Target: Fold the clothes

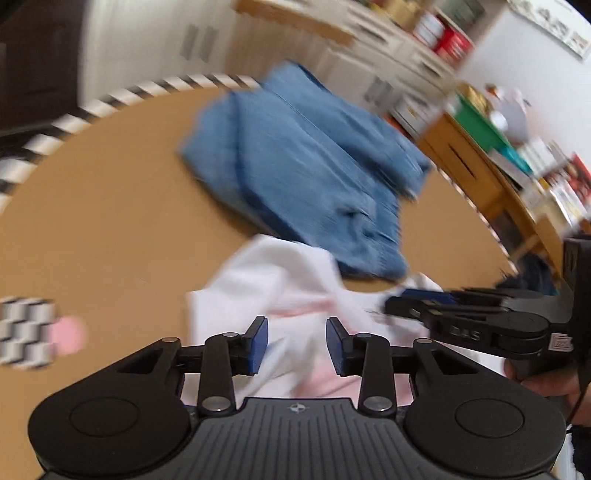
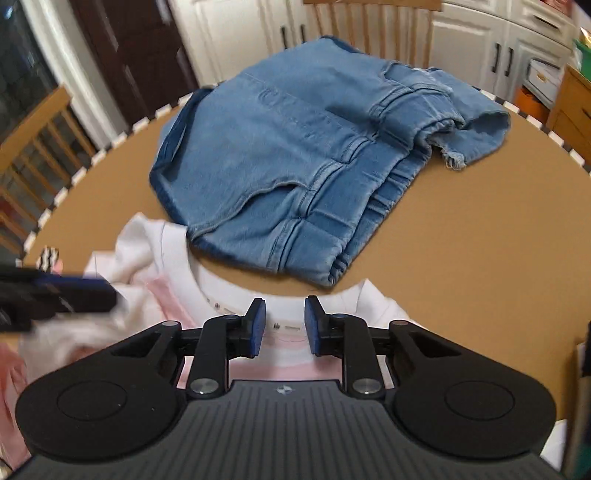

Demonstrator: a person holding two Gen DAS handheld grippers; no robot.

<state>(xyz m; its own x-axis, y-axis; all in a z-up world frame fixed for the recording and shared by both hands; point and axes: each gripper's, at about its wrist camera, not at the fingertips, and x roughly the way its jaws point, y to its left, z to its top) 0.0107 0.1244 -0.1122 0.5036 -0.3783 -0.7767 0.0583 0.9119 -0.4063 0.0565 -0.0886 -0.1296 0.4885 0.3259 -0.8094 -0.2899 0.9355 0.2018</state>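
A crumpled white and pink garment [image 1: 266,280] [image 2: 229,291] lies at the near side of the round brown table [image 1: 92,203] [image 2: 461,240]. Behind it sits a folded pair of blue jeans [image 1: 303,166] [image 2: 295,158], overlapping its far edge. My left gripper [image 1: 297,332] hovers over the white cloth, open, with its pads clear of the fabric. My right gripper [image 2: 284,321] is open over the garment's white collar, which runs beneath the gap. Each gripper shows in the other's view: the right gripper [image 1: 406,306] reaches in from the right edge, the left gripper [image 2: 74,291] from the left edge.
The table has a black-and-white striped rim. Wooden chairs [image 2: 33,147] [image 2: 373,26] stand at its left and far sides. White cabinets line the back wall. A wooden shelf unit [image 1: 480,155] with boxes stands right. A small black-and-white patterned item [image 1: 26,332] lies at the left.
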